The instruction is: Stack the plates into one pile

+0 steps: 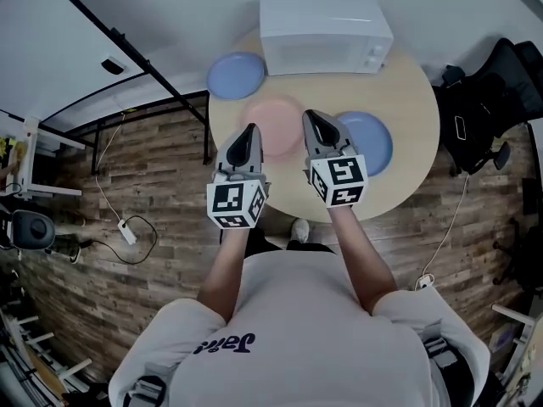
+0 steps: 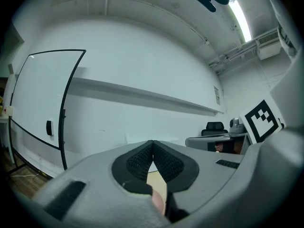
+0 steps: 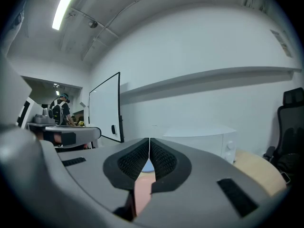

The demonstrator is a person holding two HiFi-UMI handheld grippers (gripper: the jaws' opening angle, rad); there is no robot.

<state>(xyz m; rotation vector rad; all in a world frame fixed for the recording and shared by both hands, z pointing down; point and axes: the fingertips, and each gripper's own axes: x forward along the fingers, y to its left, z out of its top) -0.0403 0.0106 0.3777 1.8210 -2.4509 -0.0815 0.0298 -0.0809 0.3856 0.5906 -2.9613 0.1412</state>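
Three plates lie on the round wooden table [image 1: 416, 113]. A blue plate [image 1: 235, 75] sits at the back left, a pink plate [image 1: 277, 125] in the middle, and a second blue plate [image 1: 372, 142] at the right. My left gripper [image 1: 249, 130] hovers shut and empty over the pink plate's left edge. My right gripper [image 1: 310, 116] hovers shut and empty between the pink plate and the right blue plate. In the right gripper view the shut right gripper [image 3: 149, 142] shows a sliver of the pink plate [image 3: 141, 190] below its pads. In the left gripper view the left gripper [image 2: 152, 144] is shut too.
A white microwave [image 1: 323, 22] stands at the table's back, close behind the plates. A whiteboard on a black stand [image 1: 102, 36] is to the left over the wood floor. A black office chair [image 1: 492, 100] stands at the right. The person's body is at the table's near edge.
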